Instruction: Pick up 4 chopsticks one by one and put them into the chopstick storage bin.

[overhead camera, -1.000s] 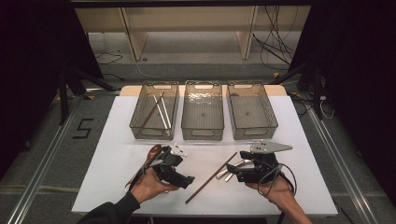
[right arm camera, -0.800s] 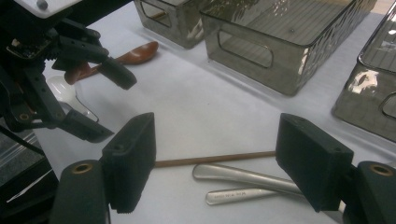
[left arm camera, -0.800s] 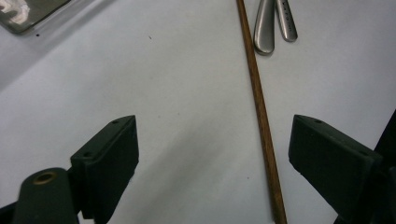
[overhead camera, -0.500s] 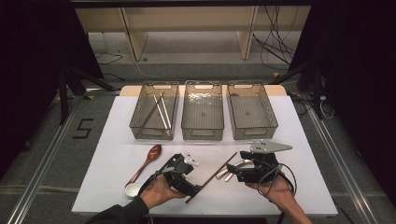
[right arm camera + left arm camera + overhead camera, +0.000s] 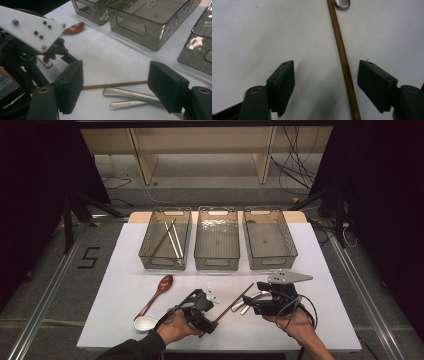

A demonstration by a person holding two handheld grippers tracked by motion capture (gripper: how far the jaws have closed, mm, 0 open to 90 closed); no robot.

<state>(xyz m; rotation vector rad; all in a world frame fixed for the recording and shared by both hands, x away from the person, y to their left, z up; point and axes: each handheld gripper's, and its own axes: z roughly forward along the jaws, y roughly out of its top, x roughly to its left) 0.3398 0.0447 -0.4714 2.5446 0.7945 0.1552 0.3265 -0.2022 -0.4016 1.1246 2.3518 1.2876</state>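
The brown chopstick (image 5: 342, 50) lies between the left tool's (image 5: 325, 85) spread, just-narrowing jaws; chopsticks (image 5: 167, 239) fill the left bin (image 5: 150, 261).

You look down and forward over the whole bench (image 5: 125, 285) from above, while each claw-mounted camera sits close over it, both sharing the brown chopstick (image 5: 342, 52) and metal handles (image 5: 130, 94).
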